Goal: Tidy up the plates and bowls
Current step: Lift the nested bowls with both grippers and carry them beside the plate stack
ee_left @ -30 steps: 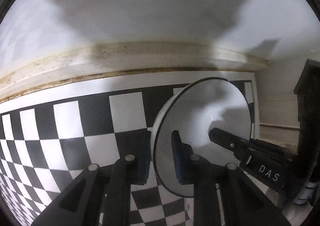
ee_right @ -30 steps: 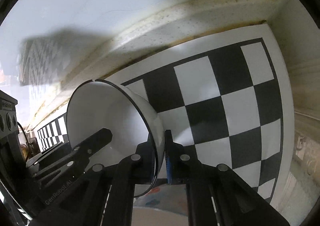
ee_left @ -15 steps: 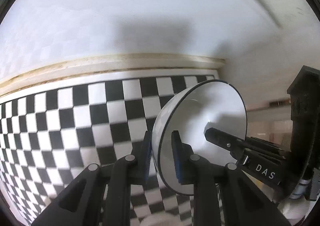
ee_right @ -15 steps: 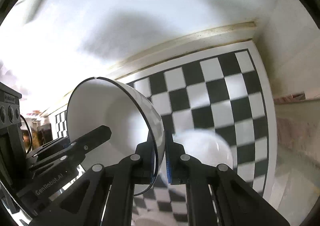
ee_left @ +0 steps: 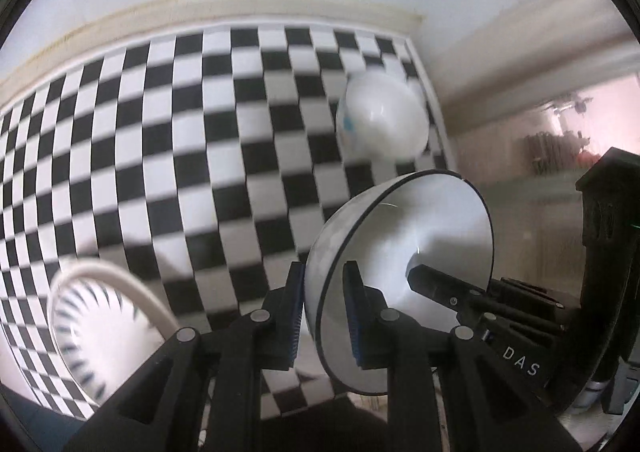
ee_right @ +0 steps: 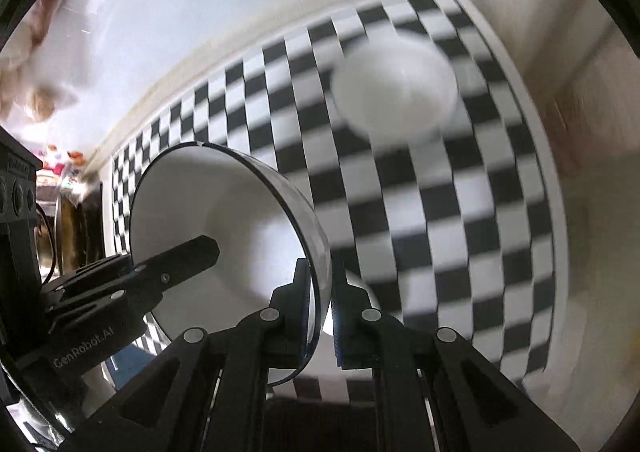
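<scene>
Checkered surface (ee_left: 160, 131), black-rimmed bowl (ee_left: 420, 252) clamped empty, white bowl (ee_left: 380, 123) beyond

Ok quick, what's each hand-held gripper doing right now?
Left hand-held gripper: closed on the bowl rim.
Right hand-held gripper: closed on the opposite rim.

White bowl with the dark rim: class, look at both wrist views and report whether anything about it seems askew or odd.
The white bowl is off the checkered cloth, tipped on edge, opening sideways. Both grippers pinch its rim at opposite sides: the left gripper and the right gripper. No chips or spills show.
</scene>
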